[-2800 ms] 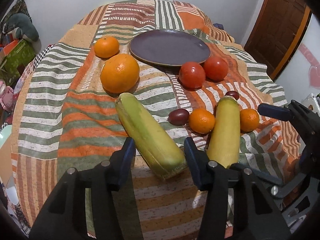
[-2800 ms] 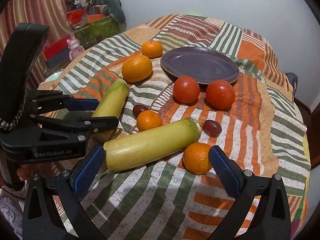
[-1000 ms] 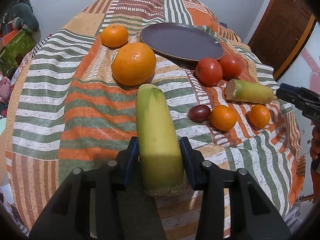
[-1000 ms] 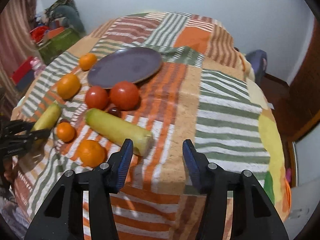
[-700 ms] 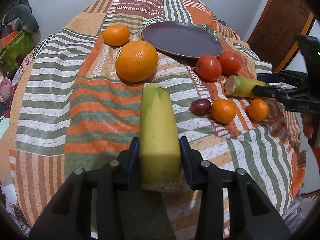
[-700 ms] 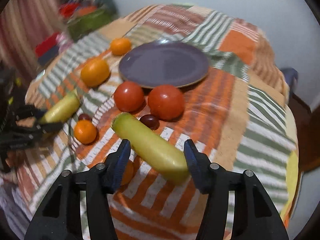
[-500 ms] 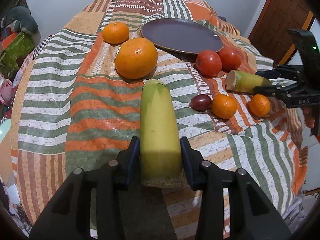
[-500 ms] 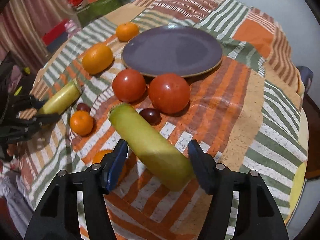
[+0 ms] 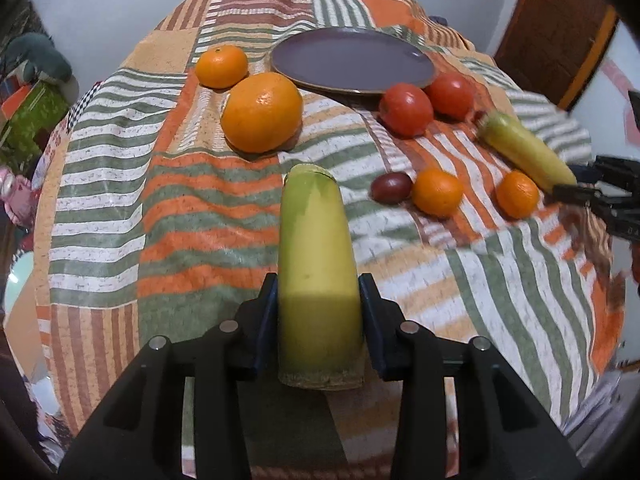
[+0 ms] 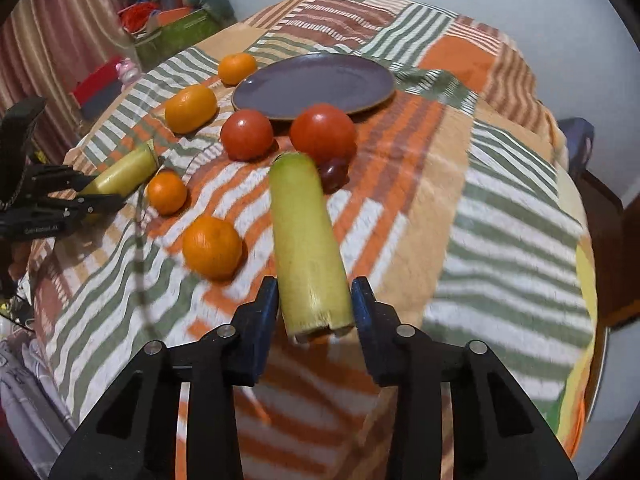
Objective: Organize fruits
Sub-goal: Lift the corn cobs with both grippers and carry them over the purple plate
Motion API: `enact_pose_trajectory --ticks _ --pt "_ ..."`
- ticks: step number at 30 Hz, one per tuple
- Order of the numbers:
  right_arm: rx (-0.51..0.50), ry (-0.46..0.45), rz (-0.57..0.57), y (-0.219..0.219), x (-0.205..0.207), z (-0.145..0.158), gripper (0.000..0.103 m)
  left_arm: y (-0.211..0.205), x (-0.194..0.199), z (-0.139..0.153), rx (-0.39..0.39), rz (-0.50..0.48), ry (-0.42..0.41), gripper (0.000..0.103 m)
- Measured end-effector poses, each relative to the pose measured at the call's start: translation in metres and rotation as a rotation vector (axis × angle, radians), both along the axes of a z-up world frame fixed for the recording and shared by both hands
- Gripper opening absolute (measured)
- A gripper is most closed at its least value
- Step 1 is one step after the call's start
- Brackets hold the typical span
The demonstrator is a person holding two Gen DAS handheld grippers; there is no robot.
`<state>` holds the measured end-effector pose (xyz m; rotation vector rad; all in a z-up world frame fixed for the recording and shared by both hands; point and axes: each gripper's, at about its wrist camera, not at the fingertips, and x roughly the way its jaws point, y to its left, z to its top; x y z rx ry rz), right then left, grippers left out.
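Observation:
My left gripper has its pads pressed on the near end of a yellow-green squash that points away along the fingers; its jaws are still closing slightly. In the right wrist view my right gripper is closing on the cut end of a second squash, both pads touching its sides. That squash also shows at the right in the left wrist view. A purple plate sits bare at the far side of the striped cloth.
Around the plate lie a large orange, a mandarin, two tomatoes, a dark plum and two small mandarins. A second plum lies by the right squash's tip. Clutter and a curtain stand at the left.
The right gripper came down over the second squash's cut end and closed on it from open. The left gripper kept its grip on its squash and barely moved.

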<state>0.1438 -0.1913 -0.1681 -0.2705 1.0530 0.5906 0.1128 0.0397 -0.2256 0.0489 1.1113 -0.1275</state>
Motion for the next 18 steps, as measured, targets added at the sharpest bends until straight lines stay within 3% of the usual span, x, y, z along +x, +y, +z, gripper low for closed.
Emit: enact_pose_trajectory --ticks 5,10,18 --pt "0.013 0.082 0.031 -0.004 -0.002 0.007 0.032 0.003 -0.003 0.0 -0.015 -0.018 0.03 0.039" --pt "0.001 0.046 0.012 0.003 0.011 0.011 0.032 0.01 0.011 -0.001 -0.071 0.024 0.03 0.039" --pt "-0.053 0.032 0.017 0.03 0.028 -0.011 0.036 0.008 0.021 -0.006 -0.083 0.043 0.017 0.038"
